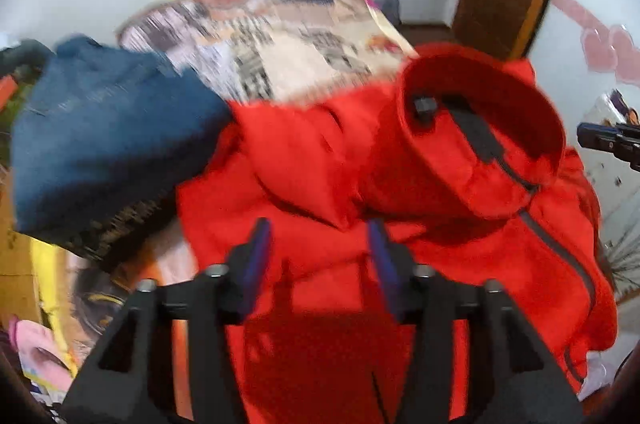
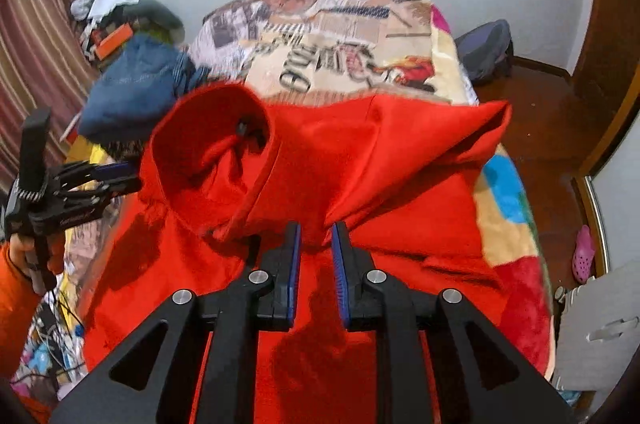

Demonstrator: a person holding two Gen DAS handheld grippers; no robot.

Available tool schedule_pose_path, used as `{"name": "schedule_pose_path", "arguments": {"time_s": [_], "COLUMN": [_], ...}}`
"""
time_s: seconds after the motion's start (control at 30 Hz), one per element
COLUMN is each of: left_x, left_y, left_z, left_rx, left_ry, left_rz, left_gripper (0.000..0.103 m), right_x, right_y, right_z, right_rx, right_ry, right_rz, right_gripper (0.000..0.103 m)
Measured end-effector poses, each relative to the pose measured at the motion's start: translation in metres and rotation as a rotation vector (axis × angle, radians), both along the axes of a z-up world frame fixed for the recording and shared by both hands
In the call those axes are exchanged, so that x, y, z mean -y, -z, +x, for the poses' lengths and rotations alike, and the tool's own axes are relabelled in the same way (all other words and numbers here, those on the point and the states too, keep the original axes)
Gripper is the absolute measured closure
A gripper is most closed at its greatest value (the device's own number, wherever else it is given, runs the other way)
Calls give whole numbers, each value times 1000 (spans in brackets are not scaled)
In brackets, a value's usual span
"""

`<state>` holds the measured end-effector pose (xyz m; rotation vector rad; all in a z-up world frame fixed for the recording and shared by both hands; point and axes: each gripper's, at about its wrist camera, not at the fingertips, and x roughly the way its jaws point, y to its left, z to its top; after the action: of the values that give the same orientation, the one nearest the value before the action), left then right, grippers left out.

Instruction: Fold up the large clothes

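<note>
A: Lying across the bed point(image 2: 496, 224), the red jacket point(image 2: 360, 164) covers most of the near end of the printed blanket point(image 2: 328, 36). In the right wrist view its collar point(image 2: 212, 152) stands up as an open ring at ten o'clock from the right gripper point(image 2: 316, 236), and a folded flap point(image 2: 460, 140) points toward two o'clock.

B: And the grippers?

A: The right gripper hangs over the red cloth with its blue pads point(image 2: 342, 272) a narrow gap apart. Nothing is pinched; the jacket only shows beyond the gap. The left gripper point(image 1: 320, 236) has its fingers point(image 1: 258, 256) clearly wider apart, also empty, over the jacket's body.

B: Where is the collar from the left side?

A: At one o'clock, with the dark zip point(image 1: 560, 244) running down toward four o'clock.

B: Anything else on the bed?

A: A blue garment point(image 1: 108, 128) sits at ten o'clock in the left view, touching the jacket's edge. In the right view a hand point(image 2: 28, 256) with an orange sleeve point(image 2: 16, 304) holds the left gripper at nine o'clock, just beside the jacket's edge. A pink shoe point(image 2: 582, 256) lies on the wooden floor point(image 2: 540, 128) at three o'clock.
</note>
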<state>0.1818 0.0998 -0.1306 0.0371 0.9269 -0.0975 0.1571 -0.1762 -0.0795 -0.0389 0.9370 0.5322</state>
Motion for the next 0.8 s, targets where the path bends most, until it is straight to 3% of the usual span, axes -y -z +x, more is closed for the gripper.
{"name": "schedule_pose_path", "arguments": {"time_s": [0.03, 0.17, 0.33, 0.47, 0.53, 0.6, 0.67, 0.8], "left_x": [-4, -12, 10, 37, 45, 47, 47, 46], "left_y": [-8, -33, -32, -9, 4, 15, 23, 15], "left_z": [1, 14, 39, 56, 62, 63, 64, 45], "left_rx": [20, 57, 48, 17, -6, -33, -56, -15], "left_ry": [-14, -29, 9, 40, 46, 50, 50, 73], "left_rz": [-1, -95, -168, -101, -70, -69, -80, -112], "left_gripper": [48, 45, 45, 45, 52, 69, 97, 99], "right_x": [0, -13, -42, -53, -52, -47, -40, -21], "right_y": [-3, -14, -7, 10, 19, 26, 30, 20], "right_z": [2, 12, 26, 39, 45, 47, 48, 34], "right_rx": [3, 25, 38, 18, 4, -6, -17, 10], "right_ry": [4, -8, -54, -60, -51, -41, -36, -10], "right_rz": [4, 41, 27, -14, -35, -48, -53, -19], "right_gripper": [87, 55, 55, 55, 57, 76, 90, 95]}}
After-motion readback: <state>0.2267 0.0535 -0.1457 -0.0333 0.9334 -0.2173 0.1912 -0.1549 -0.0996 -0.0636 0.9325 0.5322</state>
